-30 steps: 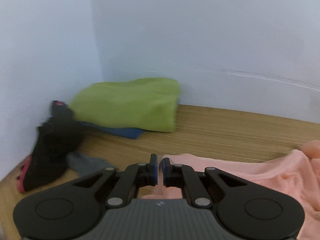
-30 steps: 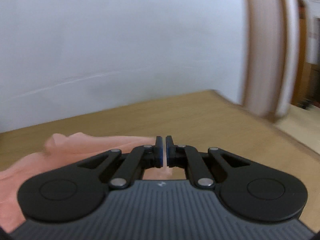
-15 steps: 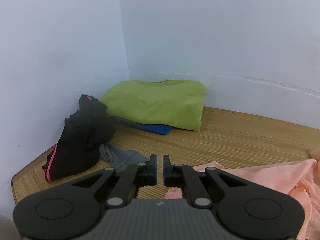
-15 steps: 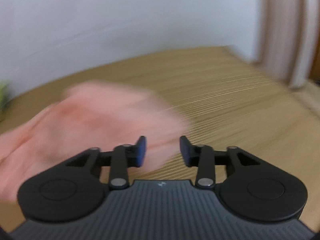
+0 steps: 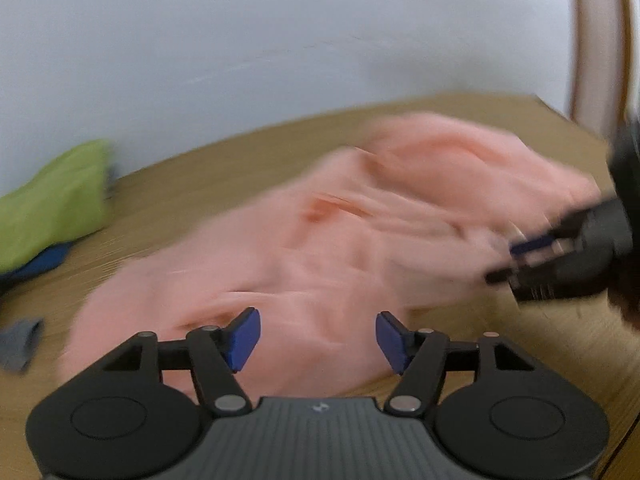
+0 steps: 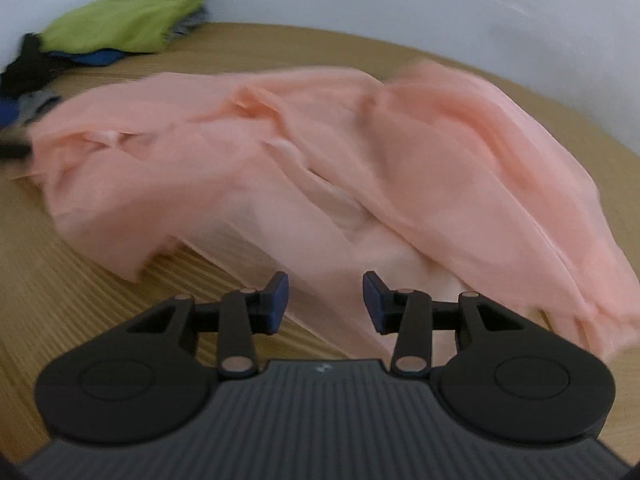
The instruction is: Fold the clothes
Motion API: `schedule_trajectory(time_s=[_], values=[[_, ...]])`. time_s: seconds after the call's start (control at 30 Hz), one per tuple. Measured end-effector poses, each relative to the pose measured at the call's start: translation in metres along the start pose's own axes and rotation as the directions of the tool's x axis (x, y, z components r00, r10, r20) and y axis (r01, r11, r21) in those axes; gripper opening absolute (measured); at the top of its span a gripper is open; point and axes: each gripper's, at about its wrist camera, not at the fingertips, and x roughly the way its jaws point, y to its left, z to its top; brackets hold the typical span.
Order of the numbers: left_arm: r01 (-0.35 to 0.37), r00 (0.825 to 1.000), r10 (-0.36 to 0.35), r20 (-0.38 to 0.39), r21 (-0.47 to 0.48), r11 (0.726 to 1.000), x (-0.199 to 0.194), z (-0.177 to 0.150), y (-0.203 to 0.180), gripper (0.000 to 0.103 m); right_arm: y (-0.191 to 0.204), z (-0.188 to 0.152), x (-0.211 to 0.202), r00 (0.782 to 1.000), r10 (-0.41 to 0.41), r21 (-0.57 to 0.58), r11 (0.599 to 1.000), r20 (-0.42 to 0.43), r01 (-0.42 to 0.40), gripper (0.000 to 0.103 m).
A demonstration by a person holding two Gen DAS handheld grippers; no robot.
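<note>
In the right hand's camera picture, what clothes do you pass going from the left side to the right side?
Black clothes → green folded shirt → big pink shirt, crumpled on the wooden table.

Table (image 5: 240,168): light wood with fine straight grain running along its length, back edge against the wall, far right corner visible in the left wrist view. Wall (image 5: 280,40): plain white, marked by one faint thin line (image 5: 320,46) running across it above the table's back edge. Door frame (image 5: 596,40): pale wood, upright, beyond the table's right edge.
</note>
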Motion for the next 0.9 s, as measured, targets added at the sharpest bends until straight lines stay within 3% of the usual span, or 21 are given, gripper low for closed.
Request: schedule_trajectory(time_s=[0.1,0.23,0.3,0.33,0.37,0.4,0.43,0.47,0.5,0.53,0.57,0.63,0.73,0.8,0.9], values=[[-0.018,0.999,0.021,-0.042,0.067,0.998,0.027,-0.002,-0.025,0.072,-0.016,-0.010,-0.007,0.999,-0.040,0.052,0.998,-0.011,0.041,0.047],[-0.010,0.992,0.015,-0.127,0.041,0.999,0.056,-0.006,-0.022,0.073,-0.020,-0.016,0.008,0.997,-0.075,0.099,0.992,0.007,0.073,0.081],[0.005,0.993,-0.004,-0.115,0.011,1.000,0.062,-0.007,-0.014,0.071,-0.023,-0.019,0.013,0.997,-0.081,0.140,0.987,0.016,0.078,0.087],[0.023,0.993,-0.023,-0.113,-0.007,1.000,0.065,-0.007,-0.010,0.053,-0.023,-0.019,0.015,0.997,-0.075,0.155,0.985,0.026,0.070,0.087],[0.037,0.992,-0.041,-0.120,-0.037,0.999,0.066,-0.005,-0.005,0.015,-0.024,-0.020,0.016,0.997,-0.069,0.169,0.984,0.037,0.062,0.087],[0.049,0.990,-0.057,-0.126,-0.067,0.997,0.068,-0.003,0.000,0.001,-0.024,-0.020,0.017,0.996,-0.071,0.169,0.984,0.047,0.062,0.086],[0.040,0.989,-0.053,-0.137,-0.098,0.994,0.073,-0.002,0.007,0.002,-0.022,-0.019,0.015,0.996,-0.064,0.167,0.985,0.056,0.054,0.079],[0.026,0.991,-0.043,-0.125,-0.128,0.991,0.067,-0.002,0.015,0.002,-0.020,-0.018,0.013,0.996,-0.052,0.164,0.986,0.066,0.041,0.053],[0.012,0.994,-0.027,-0.104,-0.140,0.990,0.058,0.000,0.022,0.002,-0.018,-0.016,0.012,0.997,-0.046,0.157,0.987,0.065,0.035,0.038],[-0.011,0.997,0.000,-0.075,-0.151,0.989,0.043,0.001,0.031,0.002,-0.014,-0.013,0.010,0.998,-0.039,0.147,0.989,0.049,0.031,0.009],[-0.033,0.999,0.025,-0.048,-0.165,0.986,0.026,0.001,0.040,0.002,-0.011,-0.012,0.008,0.999,-0.037,0.137,0.990,0.031,0.032,0.003],[-0.076,0.997,0.076,-0.009,-0.211,0.974,-0.010,0.000,0.061,0.002,-0.004,-0.014,-0.001,1.000,0.017,0.119,0.993,0.015,-0.018,0.003],[-0.181,0.981,0.194,0.013,-0.302,0.936,-0.066,-0.009,0.095,0.002,0.009,-0.022,-0.028,0.982,0.191,0.100,0.976,0.009,-0.191,0.003],[-0.291,0.951,0.310,-0.002,-0.348,0.891,-0.098,-0.022,0.114,0.002,0.021,-0.029,-0.048,0.949,0.316,0.081,0.946,0.003,-0.315,0.003],[-0.430,0.893,0.447,-0.061,-0.411,0.804,-0.140,-0.045,0.136,0.002,0.045,-0.049,-0.083,0.855,0.519,0.047,0.854,-0.023,-0.517,0.003]])
